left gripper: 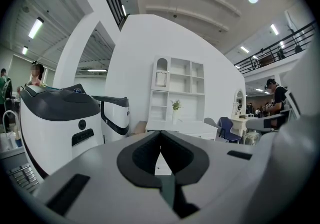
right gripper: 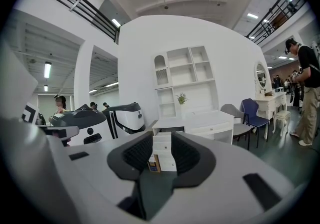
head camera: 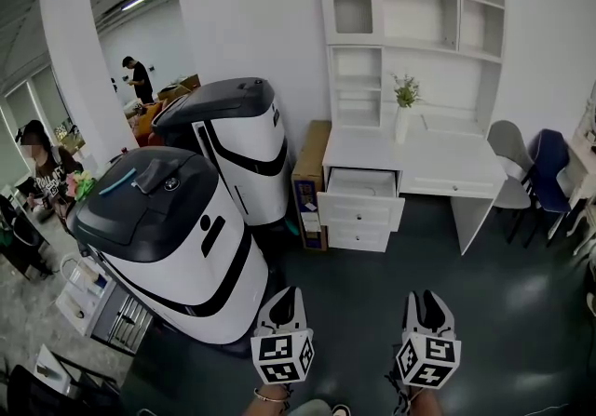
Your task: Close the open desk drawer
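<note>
One drawer (head camera: 363,186) juts forward from the desk (head camera: 447,159).

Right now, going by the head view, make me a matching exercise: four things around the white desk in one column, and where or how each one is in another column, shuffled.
1. top drawer
2. vase
3. cardboard box
4. blue chair

a. on the floor at the left end of the desk
b. pulled out
c. off to the right of the desk
d. upright on the desktop

Pairs: 1-b, 2-d, 3-a, 4-c
</note>
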The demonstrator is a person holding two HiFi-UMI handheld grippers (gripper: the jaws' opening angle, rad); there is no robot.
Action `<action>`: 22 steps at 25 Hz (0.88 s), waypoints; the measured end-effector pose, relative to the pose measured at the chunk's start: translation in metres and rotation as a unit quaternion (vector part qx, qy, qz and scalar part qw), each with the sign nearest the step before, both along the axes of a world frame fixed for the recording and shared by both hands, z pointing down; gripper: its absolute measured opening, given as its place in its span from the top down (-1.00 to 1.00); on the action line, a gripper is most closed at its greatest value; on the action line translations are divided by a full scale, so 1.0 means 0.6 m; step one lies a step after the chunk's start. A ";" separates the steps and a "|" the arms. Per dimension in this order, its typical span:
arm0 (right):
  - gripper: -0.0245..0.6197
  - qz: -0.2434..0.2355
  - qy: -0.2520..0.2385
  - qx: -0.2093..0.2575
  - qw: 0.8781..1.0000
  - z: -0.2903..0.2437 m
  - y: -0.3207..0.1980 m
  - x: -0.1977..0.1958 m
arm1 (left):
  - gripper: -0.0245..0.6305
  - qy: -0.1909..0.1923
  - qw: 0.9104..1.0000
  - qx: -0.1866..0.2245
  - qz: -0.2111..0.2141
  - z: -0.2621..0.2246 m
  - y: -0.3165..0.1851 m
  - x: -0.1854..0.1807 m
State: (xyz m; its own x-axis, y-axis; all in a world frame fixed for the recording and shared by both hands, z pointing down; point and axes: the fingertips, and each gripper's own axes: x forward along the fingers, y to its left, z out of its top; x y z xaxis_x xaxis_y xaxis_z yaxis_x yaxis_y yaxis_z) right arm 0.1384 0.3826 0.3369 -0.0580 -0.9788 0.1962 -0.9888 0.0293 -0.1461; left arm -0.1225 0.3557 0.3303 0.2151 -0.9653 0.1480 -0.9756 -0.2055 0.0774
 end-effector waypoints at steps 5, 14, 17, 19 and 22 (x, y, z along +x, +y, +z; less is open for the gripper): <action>0.56 0.004 -0.010 -0.008 1.000 0.016 -0.030 0.016 | 0.87 -0.012 1.000 -0.011 0.008 0.012 -0.021 0.018; 0.56 0.006 -0.009 -0.020 1.000 0.041 -0.139 0.016 | 0.87 -0.010 1.000 -0.012 0.021 0.024 -0.144 0.030; 0.56 0.001 -0.008 -0.023 1.000 0.037 -0.189 0.006 | 0.87 -0.007 1.000 -0.013 0.026 0.022 -0.199 0.031; 0.56 0.004 -0.009 -0.026 1.000 0.034 -0.222 0.002 | 0.87 -0.007 0.999 -0.014 0.032 0.017 -0.235 0.033; 0.56 0.011 -0.010 -0.026 1.000 0.028 -0.274 -0.001 | 0.87 -0.008 0.999 -0.010 0.039 0.009 -0.293 0.029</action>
